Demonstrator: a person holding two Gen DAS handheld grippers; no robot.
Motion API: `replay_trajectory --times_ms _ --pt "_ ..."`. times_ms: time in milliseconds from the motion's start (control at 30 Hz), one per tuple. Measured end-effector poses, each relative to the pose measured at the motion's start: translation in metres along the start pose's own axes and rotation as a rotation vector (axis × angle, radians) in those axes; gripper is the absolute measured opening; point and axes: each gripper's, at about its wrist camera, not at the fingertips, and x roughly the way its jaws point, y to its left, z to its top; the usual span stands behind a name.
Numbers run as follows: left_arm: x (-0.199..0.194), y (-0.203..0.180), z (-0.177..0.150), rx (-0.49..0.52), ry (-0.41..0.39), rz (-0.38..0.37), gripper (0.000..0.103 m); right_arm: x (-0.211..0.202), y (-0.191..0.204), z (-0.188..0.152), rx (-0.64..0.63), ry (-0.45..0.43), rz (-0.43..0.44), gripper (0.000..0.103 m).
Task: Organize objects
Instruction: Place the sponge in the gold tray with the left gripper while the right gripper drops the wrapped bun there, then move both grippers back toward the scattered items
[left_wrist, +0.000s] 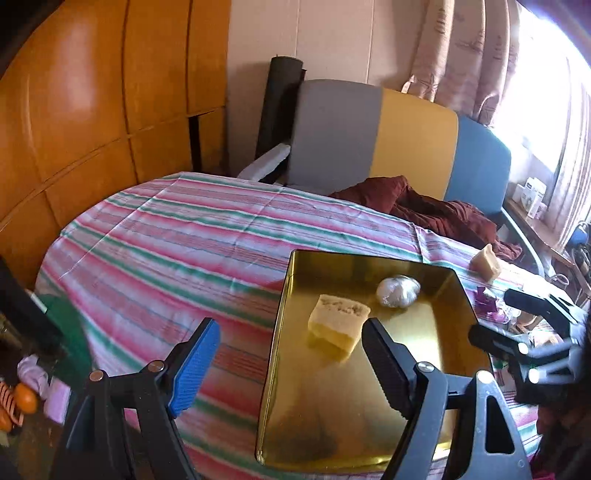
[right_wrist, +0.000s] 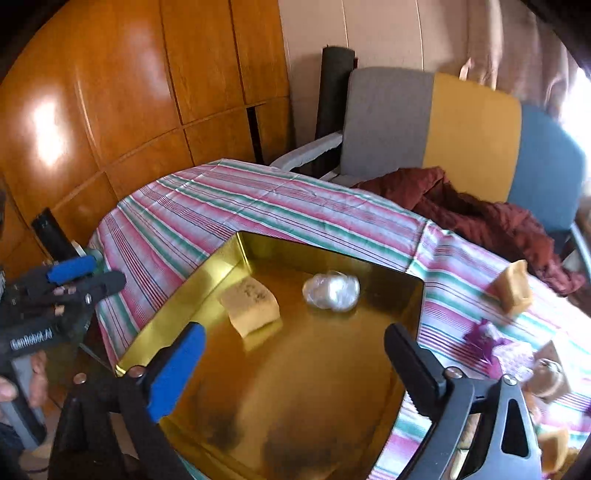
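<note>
A gold metal tray (left_wrist: 424, 369) (right_wrist: 295, 387) lies on the striped tablecloth. In it sit a yellow sponge block (left_wrist: 338, 325) (right_wrist: 251, 304) and a clear crumpled plastic ball (left_wrist: 398, 291) (right_wrist: 331, 290). A second tan sponge block (left_wrist: 487, 263) (right_wrist: 511, 288) lies on the cloth right of the tray. My left gripper (left_wrist: 291, 349) is open and empty over the tray's left edge. My right gripper (right_wrist: 293, 350) is open and empty above the tray. The right gripper also shows at the right edge of the left wrist view (left_wrist: 524, 321).
A round table (left_wrist: 166, 236) with a pink, green and white striped cloth. Purple wrappers (right_wrist: 484, 338) and small items lie right of the tray. A dark red cloth (right_wrist: 480, 214) lies on a grey, yellow and blue chair (right_wrist: 461, 136). Wooden cabinets (right_wrist: 110, 92) stand behind.
</note>
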Motion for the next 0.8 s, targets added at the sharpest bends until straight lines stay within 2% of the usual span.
replay_trajectory --times_ms 133,233,467,600,800 --pt "-0.007 -0.002 -0.011 -0.022 -0.012 0.025 0.078 -0.016 0.01 -0.016 -0.013 -0.035 -0.042 0.102" --pt "-0.013 -0.012 -0.019 0.014 -0.027 0.046 0.076 -0.026 0.014 -0.025 0.002 -0.06 -0.07 0.103" --pt "-0.019 -0.03 -0.033 0.05 -0.02 0.036 0.076 -0.043 0.014 -0.043 0.04 -0.104 -0.144 0.103" --pt "-0.017 -0.038 -0.038 0.07 -0.004 0.048 0.076 -0.051 0.006 -0.05 0.064 -0.122 -0.167 0.103" --pt "-0.015 -0.046 -0.043 0.088 0.016 0.017 0.076 -0.058 -0.008 -0.059 0.103 -0.126 -0.186 0.103"
